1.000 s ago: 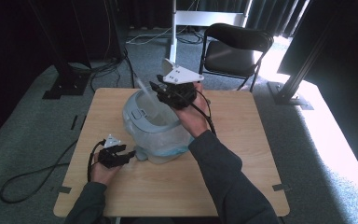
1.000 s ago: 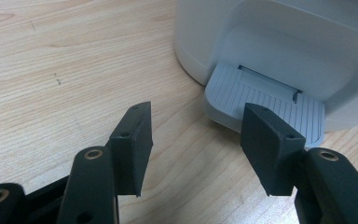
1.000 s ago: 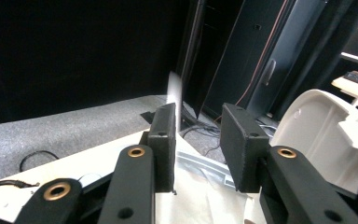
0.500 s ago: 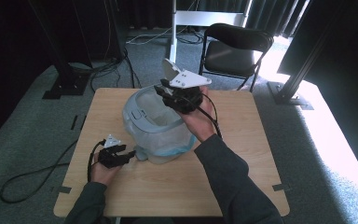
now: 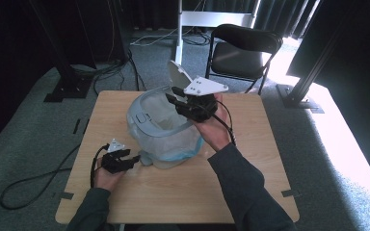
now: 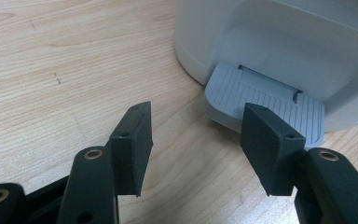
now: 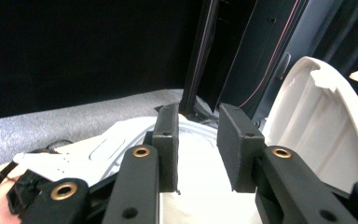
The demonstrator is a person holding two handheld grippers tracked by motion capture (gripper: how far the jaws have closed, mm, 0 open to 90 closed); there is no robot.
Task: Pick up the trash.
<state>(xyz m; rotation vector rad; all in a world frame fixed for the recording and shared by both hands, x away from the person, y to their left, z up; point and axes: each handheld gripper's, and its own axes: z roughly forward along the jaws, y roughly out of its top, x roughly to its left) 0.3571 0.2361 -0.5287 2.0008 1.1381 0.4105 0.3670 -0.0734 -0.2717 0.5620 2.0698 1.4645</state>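
A pale grey pedal bin [image 5: 147,120] stands mid-table with a clear, blue-tinted bag [image 5: 183,144] drawn over its outside. Its white lid [image 5: 178,73] stands raised at the back and looms at the right of the right gripper view [image 7: 326,121]. My right gripper [image 5: 172,95] hovers over the bin's back right rim beside the lid. Its jaws [image 7: 196,112] are apart with nothing pinched between them. My left gripper [image 5: 130,160] rests low on the table at the bin's front left, open. The ribbed grey pedal [image 6: 265,100] lies just ahead of its tips [image 6: 198,112].
The wooden table [image 5: 250,159] has bare room right of and in front of the bin. A black folding chair [image 5: 243,48] and a white stand post [image 5: 179,29] are behind the table. Cables [image 5: 29,187] trail over the floor at the left.
My right gripper has shifted a little to the right, from over the bin's opening toward its back right rim. The left gripper has kept still by the pedal.
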